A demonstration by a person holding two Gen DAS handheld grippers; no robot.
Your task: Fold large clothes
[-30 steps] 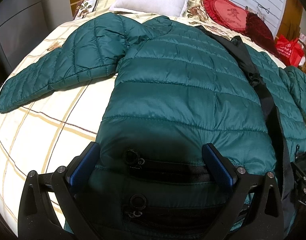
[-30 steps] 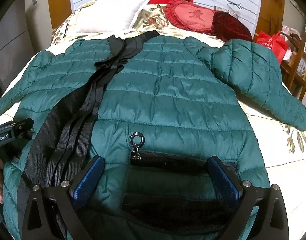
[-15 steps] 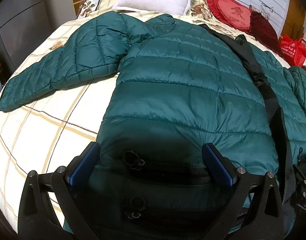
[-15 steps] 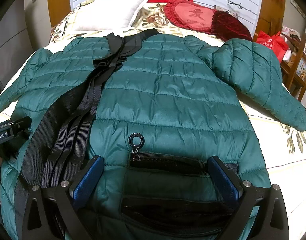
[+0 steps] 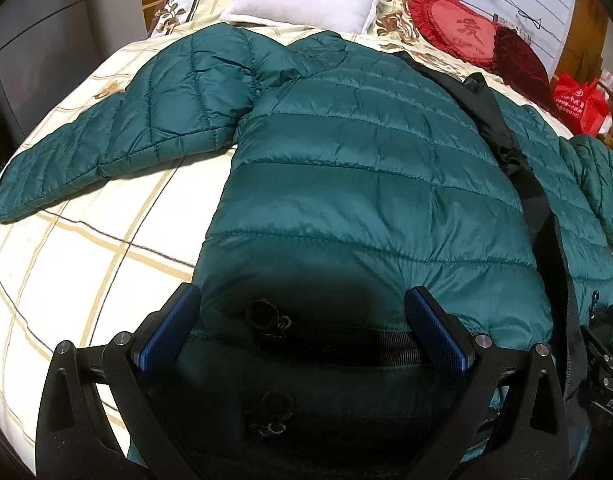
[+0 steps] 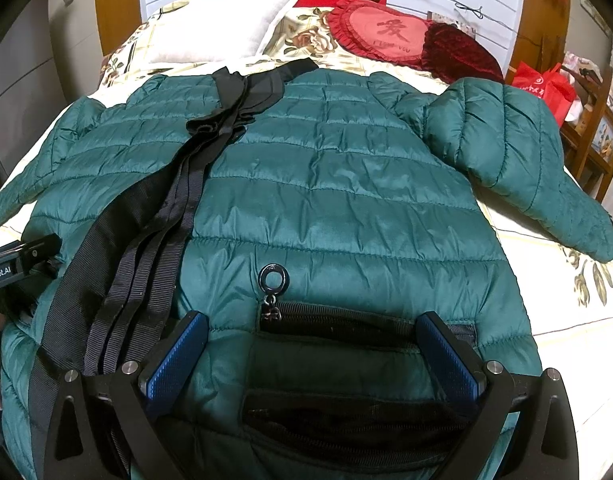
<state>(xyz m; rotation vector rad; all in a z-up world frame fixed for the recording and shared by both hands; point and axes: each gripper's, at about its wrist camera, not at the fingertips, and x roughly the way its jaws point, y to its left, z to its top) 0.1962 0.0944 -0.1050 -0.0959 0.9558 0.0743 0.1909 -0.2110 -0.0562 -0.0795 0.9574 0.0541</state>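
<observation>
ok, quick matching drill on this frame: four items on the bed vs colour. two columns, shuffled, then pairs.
Items:
1. jacket
2. zipper band
3. square pillow
4. heart cushion

Colours:
A. red
B. dark green
C. off-white
D. black

Pairs: 1-B, 2-D, 3-C, 4-A
</observation>
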